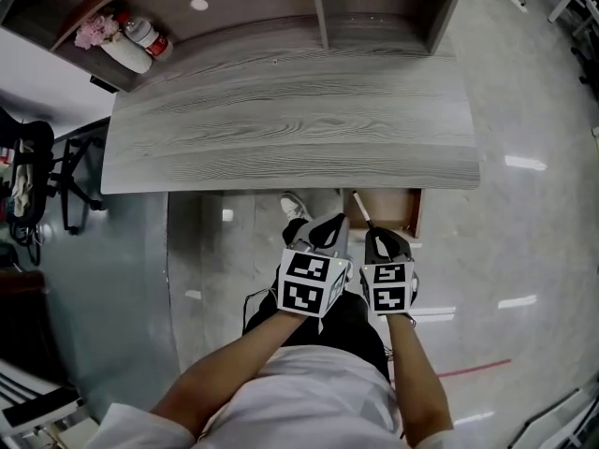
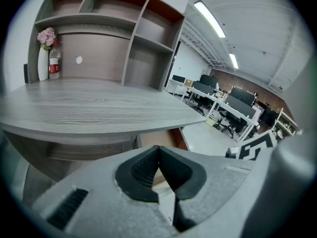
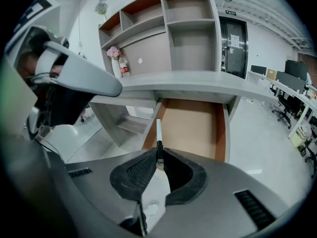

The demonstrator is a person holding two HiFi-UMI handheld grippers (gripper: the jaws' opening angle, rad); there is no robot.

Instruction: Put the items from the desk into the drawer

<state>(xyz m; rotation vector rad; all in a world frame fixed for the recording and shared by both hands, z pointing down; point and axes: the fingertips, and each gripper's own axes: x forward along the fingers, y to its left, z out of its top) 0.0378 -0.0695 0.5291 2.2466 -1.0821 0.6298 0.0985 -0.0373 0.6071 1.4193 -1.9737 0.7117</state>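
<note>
Right gripper view: the right gripper [image 3: 159,156] has its jaws closed on a thin white pen [image 3: 158,131] with a dark band, which juts forward from the pads.
Pen position: frame centre, lined up along the left wall of the open drawer [image 3: 193,128]; whether it touches that wall cannot be made out.
Left gripper view: the left gripper [image 2: 158,152] has its jaws pressed together with nothing between them.
Head view: both grippers are side by side at lower centre, below the desk [image 1: 290,129] edge.
Drawer: pulled out under the desk's right end, brown inside.
Upper left: a white vase [image 1: 124,54] with pink flowers beside a red-labelled bottle [image 1: 150,36], at the desk's back corner.
</note>
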